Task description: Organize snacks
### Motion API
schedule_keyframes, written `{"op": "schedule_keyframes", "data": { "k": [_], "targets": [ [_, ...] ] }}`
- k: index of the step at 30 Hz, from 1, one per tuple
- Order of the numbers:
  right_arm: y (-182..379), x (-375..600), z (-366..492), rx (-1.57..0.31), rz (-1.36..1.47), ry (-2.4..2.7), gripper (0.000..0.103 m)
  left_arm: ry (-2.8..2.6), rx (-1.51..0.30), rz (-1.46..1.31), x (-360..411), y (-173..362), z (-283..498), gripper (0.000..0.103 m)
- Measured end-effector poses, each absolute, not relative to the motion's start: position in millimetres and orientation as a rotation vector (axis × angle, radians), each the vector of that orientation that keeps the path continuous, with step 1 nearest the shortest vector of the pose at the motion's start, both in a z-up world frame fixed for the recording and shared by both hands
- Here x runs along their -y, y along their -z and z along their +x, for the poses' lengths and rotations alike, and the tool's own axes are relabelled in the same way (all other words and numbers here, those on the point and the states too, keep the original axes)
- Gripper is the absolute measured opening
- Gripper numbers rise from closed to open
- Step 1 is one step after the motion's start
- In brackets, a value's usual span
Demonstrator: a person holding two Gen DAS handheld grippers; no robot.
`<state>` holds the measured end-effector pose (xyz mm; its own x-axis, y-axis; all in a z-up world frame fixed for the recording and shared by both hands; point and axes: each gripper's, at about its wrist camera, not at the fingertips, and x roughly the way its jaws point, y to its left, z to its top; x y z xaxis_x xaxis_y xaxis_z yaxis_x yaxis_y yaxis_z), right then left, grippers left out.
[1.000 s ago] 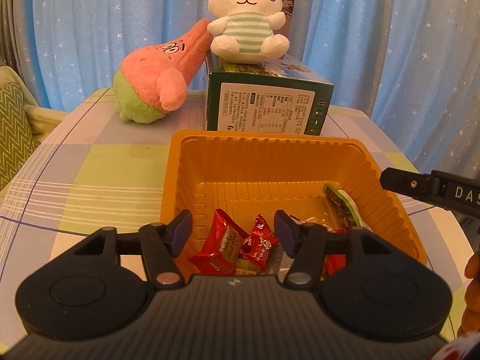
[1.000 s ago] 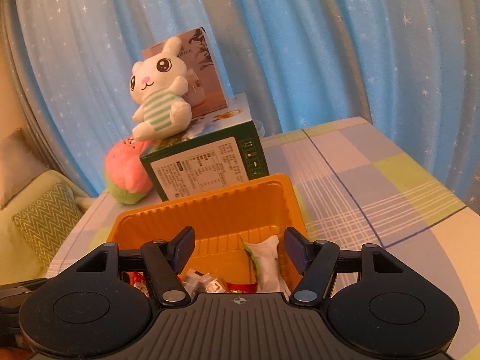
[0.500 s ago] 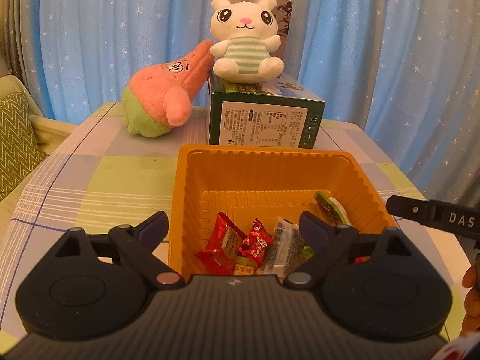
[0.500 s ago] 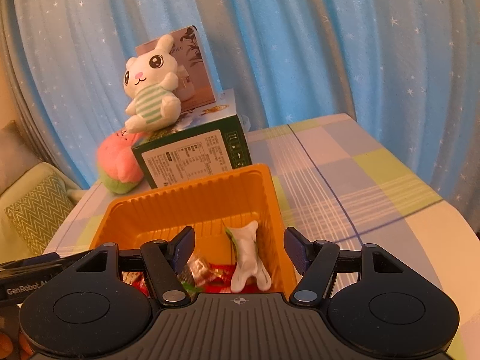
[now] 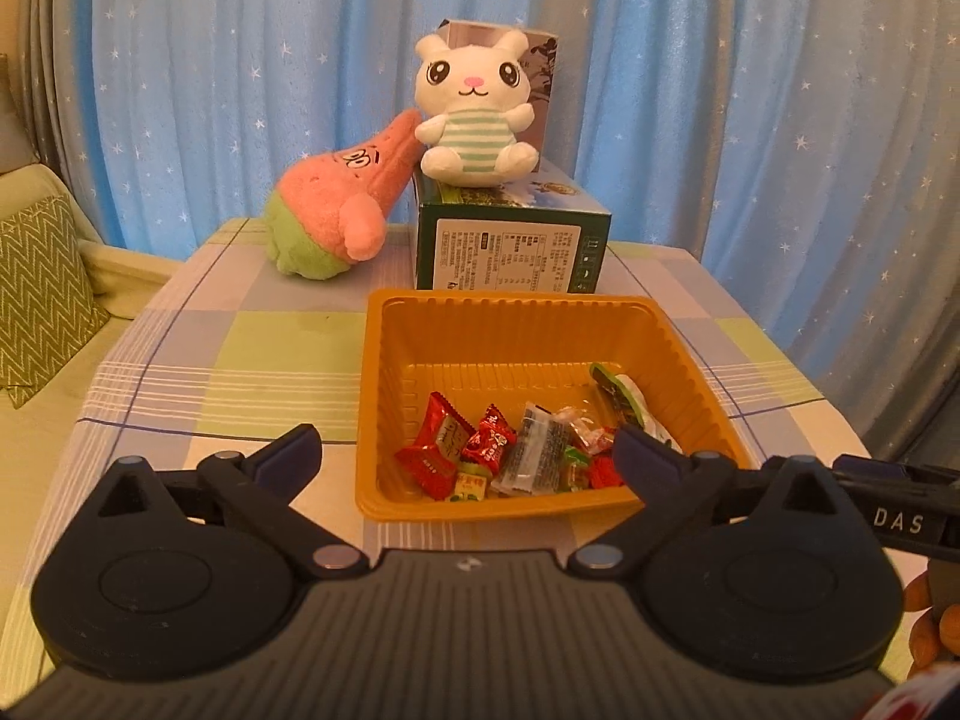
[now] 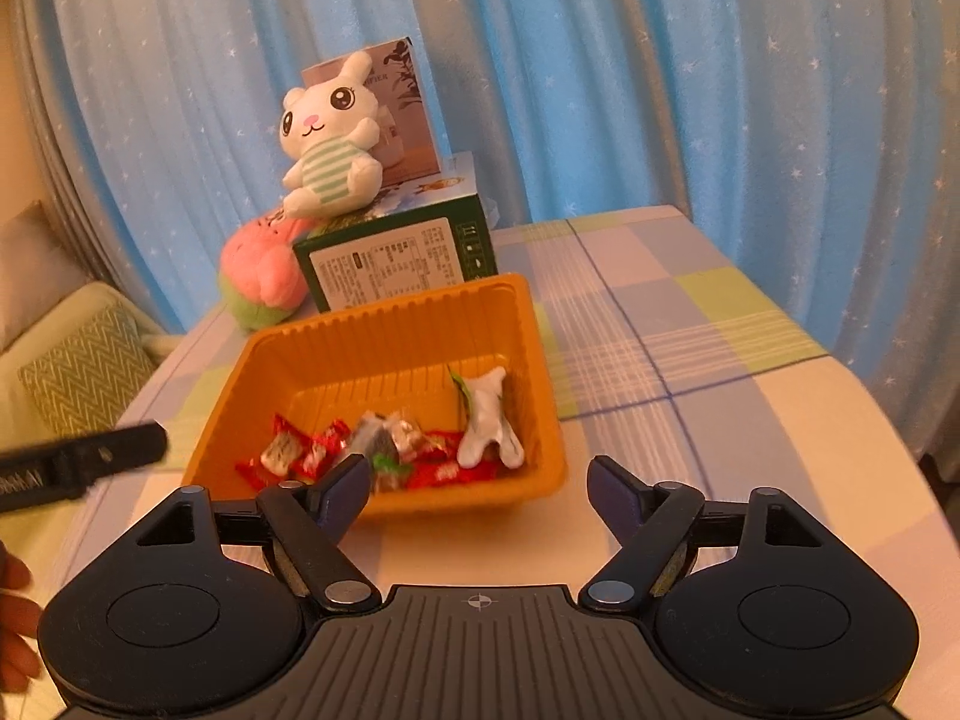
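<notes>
On the far left, sofa: a pale green sofa (image 5: 36, 324) with a zigzag cushion (image 5: 42, 294) stands at 9 o'clock in the left wrist view, beside the table.
Table surface: a checked tablecloth (image 5: 252, 354) in green, lilac and cream, with thin white and blue lines, covers the whole table.
Pink plush: a pink and green star-shaped plush (image 5: 336, 216) lies at 11 o'clock of the tray and leans its tip on the green box.
Green box: a dark green carton (image 5: 510, 246) with a white label stands just behind the tray, at 12 o'clock.
White plush: a white bunny with a striped shirt (image 5: 474, 114) sits on the green box, before a smaller upright box (image 5: 540, 60).
Tray: the orange plastic tray (image 5: 516, 324) stands in the middle of the table.
Snacks: red, clear and green wrapped sweets (image 5: 498, 450) lie in the near half of the tray; a white and green packet (image 6: 489, 420) rests against its right wall.
Left gripper (image 5: 468, 450): fingers spread wide and opening, nothing between them, before the tray's near rim.
Right gripper (image 6: 477, 489): fingers opening, released, nothing grasped, near the tray's near right corner.
Room: blue curtains with small white stars (image 6: 660, 90) fill the background from 9 to 3 o'clock.
</notes>
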<state>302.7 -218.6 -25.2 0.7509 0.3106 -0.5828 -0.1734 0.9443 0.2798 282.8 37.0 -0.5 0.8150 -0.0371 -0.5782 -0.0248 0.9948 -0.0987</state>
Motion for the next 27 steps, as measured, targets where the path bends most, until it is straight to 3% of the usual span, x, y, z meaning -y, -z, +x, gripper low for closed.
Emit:
{"op": "schedule_keyframes", "data": {
  "k": [27],
  "targets": [
    [-67.4,234.3,114.1,-0.685,0.142,-0.272,0.080,-0.040,-0.615,-0.071,5.6,-64.4,78.4,0.102]
  ]
}}
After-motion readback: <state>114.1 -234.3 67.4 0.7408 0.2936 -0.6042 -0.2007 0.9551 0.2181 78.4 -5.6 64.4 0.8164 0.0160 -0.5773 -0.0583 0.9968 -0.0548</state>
